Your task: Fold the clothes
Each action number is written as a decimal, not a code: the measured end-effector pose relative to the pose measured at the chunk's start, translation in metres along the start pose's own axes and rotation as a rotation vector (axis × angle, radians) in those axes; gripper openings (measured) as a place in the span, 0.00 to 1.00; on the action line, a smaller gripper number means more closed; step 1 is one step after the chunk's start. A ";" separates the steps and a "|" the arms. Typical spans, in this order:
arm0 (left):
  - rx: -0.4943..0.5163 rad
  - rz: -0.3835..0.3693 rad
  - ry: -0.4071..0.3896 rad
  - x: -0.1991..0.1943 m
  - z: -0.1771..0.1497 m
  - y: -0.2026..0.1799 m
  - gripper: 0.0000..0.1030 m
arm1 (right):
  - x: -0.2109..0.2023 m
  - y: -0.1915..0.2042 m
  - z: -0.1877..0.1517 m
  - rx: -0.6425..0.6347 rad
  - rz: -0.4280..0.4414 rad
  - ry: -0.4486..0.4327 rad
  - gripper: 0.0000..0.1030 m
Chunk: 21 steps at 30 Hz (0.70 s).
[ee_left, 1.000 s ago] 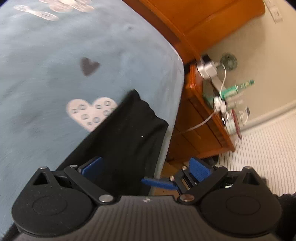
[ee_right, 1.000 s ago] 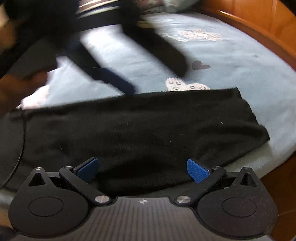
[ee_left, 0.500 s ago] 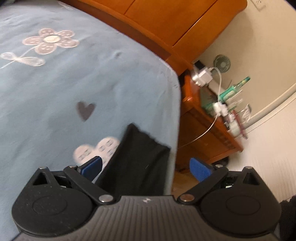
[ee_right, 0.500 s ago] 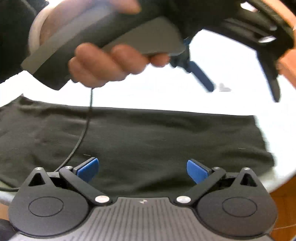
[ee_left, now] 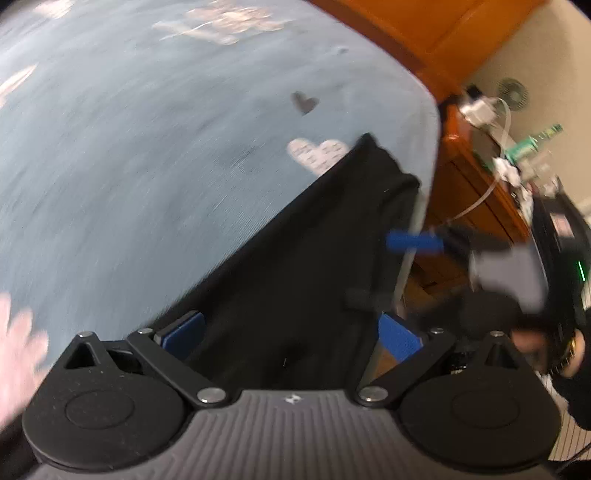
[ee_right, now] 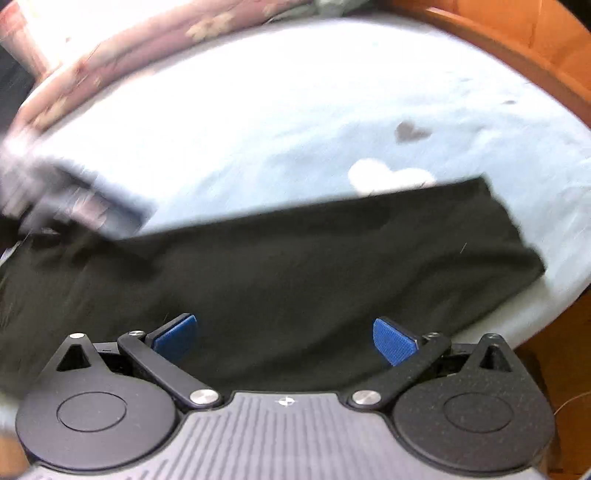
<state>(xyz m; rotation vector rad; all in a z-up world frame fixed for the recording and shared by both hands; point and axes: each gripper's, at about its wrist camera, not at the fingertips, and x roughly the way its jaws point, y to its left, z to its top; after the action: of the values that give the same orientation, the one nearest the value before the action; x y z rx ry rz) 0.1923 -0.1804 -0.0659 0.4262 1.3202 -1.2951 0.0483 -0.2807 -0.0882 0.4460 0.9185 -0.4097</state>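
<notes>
A black garment lies folded into a long flat strip near the front edge of a light blue bed sheet. In the left wrist view the same black garment runs away from me toward the bed's corner. My left gripper is open just above the near end of the strip, holding nothing. My right gripper is open over the strip's front edge, also holding nothing. One blue fingertip of the right gripper shows blurred at the bed's edge in the left wrist view.
The sheet has heart and flower prints. A wooden headboard and a wooden nightstand with bottles and a cable stand past the bed's corner. A patterned pillow lies at the far side. A blurred grey handle crosses the left.
Both views are blurred by motion. The left gripper has swung from over the right gripper to the garment's left end. The right gripper stays open over the front edge.
</notes>
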 end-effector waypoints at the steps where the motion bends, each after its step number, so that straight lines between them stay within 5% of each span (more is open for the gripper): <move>1: -0.019 0.005 0.006 0.000 -0.005 0.002 0.97 | 0.003 -0.007 0.003 0.009 -0.005 -0.006 1.00; 7: -0.037 0.008 0.035 0.004 -0.019 0.003 0.97 | -0.004 -0.064 -0.007 0.066 -0.044 -0.003 1.00; 12: -0.051 0.003 0.025 0.006 -0.015 0.002 0.97 | -0.024 -0.082 -0.010 0.070 -0.181 0.018 1.00; 17: -0.034 -0.010 0.034 0.009 -0.011 -0.003 0.97 | -0.011 -0.087 0.004 0.122 -0.063 -0.029 1.00; 21: -0.013 -0.003 0.062 0.011 -0.015 -0.004 0.97 | -0.010 -0.105 -0.007 0.127 -0.126 -0.032 1.00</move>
<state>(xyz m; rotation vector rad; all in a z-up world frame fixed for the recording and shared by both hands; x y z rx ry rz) 0.1797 -0.1738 -0.0784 0.4588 1.3803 -1.2837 -0.0157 -0.3631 -0.1035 0.4975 0.8950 -0.5906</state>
